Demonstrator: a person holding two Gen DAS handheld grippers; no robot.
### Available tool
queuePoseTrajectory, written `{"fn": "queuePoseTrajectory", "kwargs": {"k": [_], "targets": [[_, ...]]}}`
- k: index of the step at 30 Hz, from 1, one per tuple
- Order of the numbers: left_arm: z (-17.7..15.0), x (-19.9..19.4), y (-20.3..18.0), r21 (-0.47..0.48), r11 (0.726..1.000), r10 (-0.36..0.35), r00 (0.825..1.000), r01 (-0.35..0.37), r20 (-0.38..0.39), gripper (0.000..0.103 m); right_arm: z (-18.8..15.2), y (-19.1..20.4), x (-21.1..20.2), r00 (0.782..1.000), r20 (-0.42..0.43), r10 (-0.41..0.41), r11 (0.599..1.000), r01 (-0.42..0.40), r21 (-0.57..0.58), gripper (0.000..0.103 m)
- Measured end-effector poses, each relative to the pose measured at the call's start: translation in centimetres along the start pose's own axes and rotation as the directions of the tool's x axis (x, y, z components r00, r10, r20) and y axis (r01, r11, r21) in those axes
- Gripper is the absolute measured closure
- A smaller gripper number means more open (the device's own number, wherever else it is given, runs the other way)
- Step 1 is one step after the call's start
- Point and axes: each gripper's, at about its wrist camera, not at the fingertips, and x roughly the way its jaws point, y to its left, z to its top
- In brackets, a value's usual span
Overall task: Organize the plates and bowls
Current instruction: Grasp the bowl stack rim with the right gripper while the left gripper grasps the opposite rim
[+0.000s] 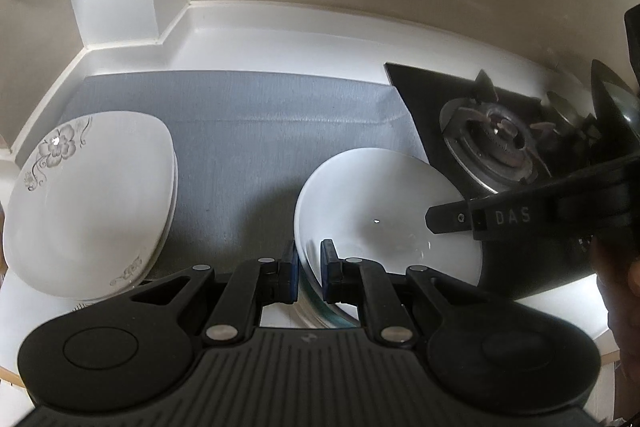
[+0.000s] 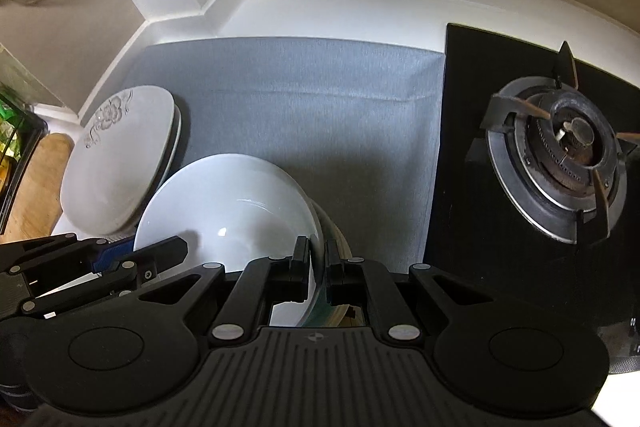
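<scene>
Bowl: the white bowl [image 1: 384,211] sat on the grey mat [image 1: 248,131], plates [image 1: 88,203] at nine o'clock.
Tongs: left gripper [image 1: 309,269] and right gripper [image 2: 318,269] were each clenched on its rim.
Handling: probably stiff, slick, breakable; opposite rim edges seemed best.

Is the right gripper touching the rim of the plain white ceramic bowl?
Touching. In the right wrist view, the right gripper has its fingers closed on the rim of the plain white ceramic bowl, one on each side.
</scene>
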Motion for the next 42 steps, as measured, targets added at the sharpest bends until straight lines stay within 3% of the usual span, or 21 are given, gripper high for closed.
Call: {"fn": "queuePoseTrajectory", "kwargs": {"k": [42], "targets": [[-1.2, 2.5, 0.0, 0.007, 0.999, 0.046, 0.999, -0.045, -0.027, 0.091, -0.8, 0.2, 1.4, 0.999, -0.017, -0.028, 1.0, 0.028, -0.004, 0.096]]}}
